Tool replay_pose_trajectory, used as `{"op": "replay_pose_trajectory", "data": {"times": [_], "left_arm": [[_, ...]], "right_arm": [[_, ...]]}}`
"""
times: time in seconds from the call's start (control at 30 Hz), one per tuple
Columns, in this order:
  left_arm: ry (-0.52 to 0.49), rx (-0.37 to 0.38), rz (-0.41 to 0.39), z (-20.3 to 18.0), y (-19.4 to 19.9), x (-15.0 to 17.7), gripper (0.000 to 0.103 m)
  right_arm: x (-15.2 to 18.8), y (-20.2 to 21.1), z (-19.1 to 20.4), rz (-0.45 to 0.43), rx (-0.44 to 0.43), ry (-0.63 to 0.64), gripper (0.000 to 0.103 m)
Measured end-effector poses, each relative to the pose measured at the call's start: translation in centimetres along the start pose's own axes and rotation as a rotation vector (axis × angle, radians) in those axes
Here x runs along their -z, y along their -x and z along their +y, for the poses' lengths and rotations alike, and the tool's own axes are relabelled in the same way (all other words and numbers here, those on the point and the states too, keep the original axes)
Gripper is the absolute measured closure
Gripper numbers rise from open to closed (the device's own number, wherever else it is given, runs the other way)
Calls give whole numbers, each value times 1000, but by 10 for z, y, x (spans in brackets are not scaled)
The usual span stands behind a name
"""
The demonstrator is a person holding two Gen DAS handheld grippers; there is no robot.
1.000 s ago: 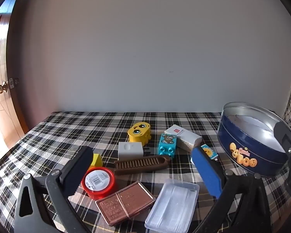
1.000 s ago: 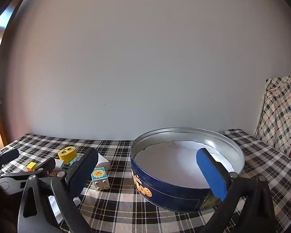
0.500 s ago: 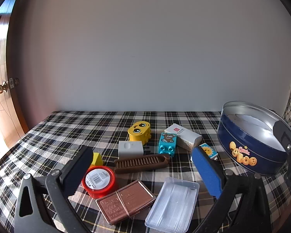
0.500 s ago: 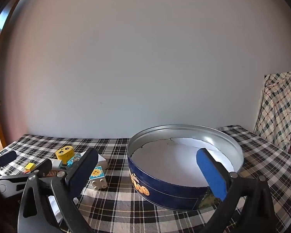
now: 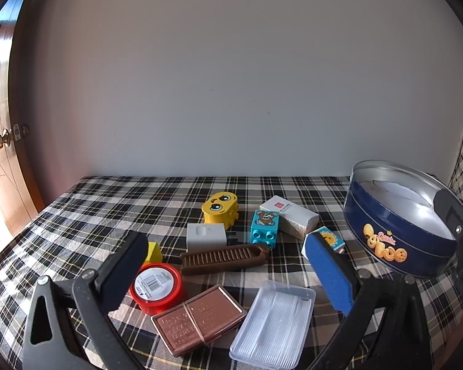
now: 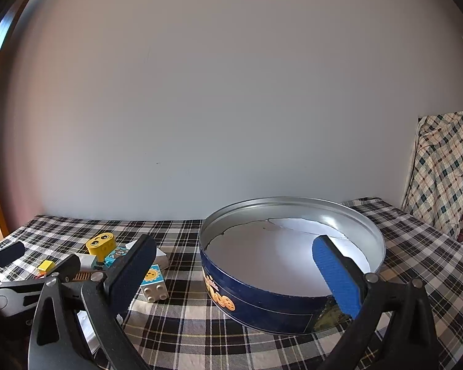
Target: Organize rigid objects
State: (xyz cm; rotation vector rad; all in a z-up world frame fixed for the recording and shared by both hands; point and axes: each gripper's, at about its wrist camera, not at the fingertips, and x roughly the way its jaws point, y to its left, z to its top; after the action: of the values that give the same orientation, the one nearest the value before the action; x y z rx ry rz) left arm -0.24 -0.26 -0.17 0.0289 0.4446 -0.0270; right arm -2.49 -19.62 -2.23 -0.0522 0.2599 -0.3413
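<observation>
My left gripper (image 5: 228,274) is open and empty above a cluster of objects on the plaid cloth: a red round tin (image 5: 157,286), a brown chocolate-like case (image 5: 199,319), a clear plastic box (image 5: 274,320), a brown comb (image 5: 223,257), a white charger (image 5: 206,236), a yellow face block (image 5: 219,208), a teal brick (image 5: 264,229), a white carton (image 5: 290,215) and a sun brick (image 5: 330,240). The blue cookie tin (image 5: 395,234) stands at the right, open. My right gripper (image 6: 234,271) is open and empty, in front of the tin (image 6: 262,296).
The table (image 5: 77,215) is covered with plaid cloth and backs onto a plain wall. A wooden door (image 5: 0,141) is at the left. A plaid cloth hangs over something (image 6: 441,169) at the far right. A small yellow cube (image 5: 154,251) lies behind the left finger.
Both grippers have drifted slightly; the views shifted a little, with the tin sitting a bit lower and more central in the right wrist view. No object has been moved.
</observation>
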Motion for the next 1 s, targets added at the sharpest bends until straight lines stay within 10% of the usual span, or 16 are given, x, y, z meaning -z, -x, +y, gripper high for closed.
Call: {"op": "replay_pose_trajectory", "data": {"times": [1.0], "left_arm": [[3, 4, 12, -4, -2, 3, 0]], "right_arm": [[0, -4, 2, 19, 4, 1, 1]]}}
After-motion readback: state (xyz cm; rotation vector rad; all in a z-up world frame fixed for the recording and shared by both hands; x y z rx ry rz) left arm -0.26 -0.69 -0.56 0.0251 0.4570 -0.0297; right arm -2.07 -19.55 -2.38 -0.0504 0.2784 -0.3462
